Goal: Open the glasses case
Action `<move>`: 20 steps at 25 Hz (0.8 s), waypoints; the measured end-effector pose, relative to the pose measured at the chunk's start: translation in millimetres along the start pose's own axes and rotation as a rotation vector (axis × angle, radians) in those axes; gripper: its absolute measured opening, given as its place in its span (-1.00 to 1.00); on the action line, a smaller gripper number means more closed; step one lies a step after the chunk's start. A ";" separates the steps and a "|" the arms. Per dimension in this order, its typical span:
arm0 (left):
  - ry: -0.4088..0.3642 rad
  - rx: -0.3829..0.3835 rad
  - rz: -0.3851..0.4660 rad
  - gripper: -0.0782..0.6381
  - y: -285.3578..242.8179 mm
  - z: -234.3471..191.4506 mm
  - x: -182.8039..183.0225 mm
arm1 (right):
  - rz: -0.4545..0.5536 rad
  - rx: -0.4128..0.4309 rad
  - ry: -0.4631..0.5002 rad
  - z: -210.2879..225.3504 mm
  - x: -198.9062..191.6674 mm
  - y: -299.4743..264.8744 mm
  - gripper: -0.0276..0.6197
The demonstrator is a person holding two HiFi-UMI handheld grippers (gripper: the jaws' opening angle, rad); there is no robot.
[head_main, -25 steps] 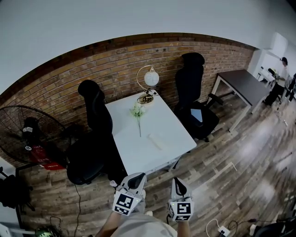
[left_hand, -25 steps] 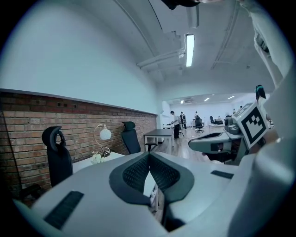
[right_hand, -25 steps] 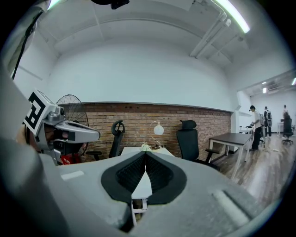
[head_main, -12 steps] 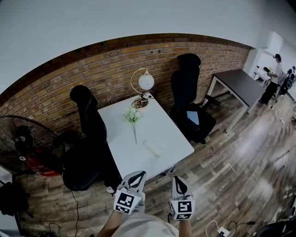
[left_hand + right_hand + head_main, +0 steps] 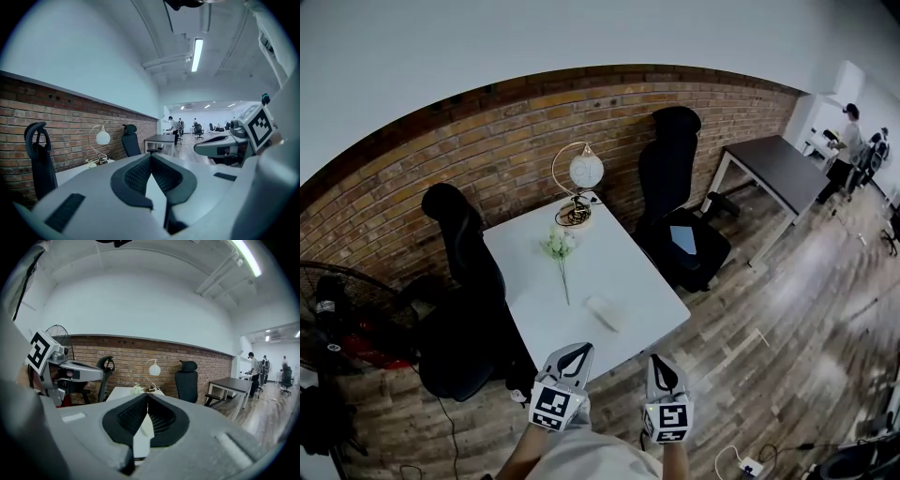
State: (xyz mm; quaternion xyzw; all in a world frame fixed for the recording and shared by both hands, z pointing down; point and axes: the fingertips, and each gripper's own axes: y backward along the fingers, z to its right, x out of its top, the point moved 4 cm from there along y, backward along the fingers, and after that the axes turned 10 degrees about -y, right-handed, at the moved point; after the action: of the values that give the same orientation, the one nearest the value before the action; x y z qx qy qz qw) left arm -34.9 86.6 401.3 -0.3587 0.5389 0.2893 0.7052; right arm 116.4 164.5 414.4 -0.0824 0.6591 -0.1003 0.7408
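Glasses case [image 5: 605, 312] and white table [image 5: 623, 264] now lie closer, shifted leftward.

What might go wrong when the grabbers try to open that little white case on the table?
1. The glasses case lies loose near the front edge of the white table, so a clumsy push might slide it off.
2. The left gripper and right gripper both have their jaws shut with nothing between them; they probably must open before gripping the case.
3. The flower lies close by, so its stem might get knocked.
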 end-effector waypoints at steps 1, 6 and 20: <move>0.002 -0.005 0.001 -0.77 -4.3 -4.1 0.3 | -0.006 -0.004 0.000 0.8 0.7 -4.9 -0.90; 0.011 -0.027 0.008 -0.77 -22.6 -27.3 1.1 | -0.019 -0.026 0.004 0.2 9.1 -29.1 -0.90; 0.041 -0.103 0.034 -0.77 -75.7 -82.5 -7.8 | -0.021 -0.086 0.001 -3.0 26.1 -99.2 -0.90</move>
State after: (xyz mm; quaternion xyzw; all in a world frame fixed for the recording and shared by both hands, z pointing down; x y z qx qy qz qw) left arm -22.3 -24.5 410.2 -0.3911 0.5436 0.3214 0.6695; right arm 112.4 61.9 414.2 -0.1211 0.6623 -0.0796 0.7351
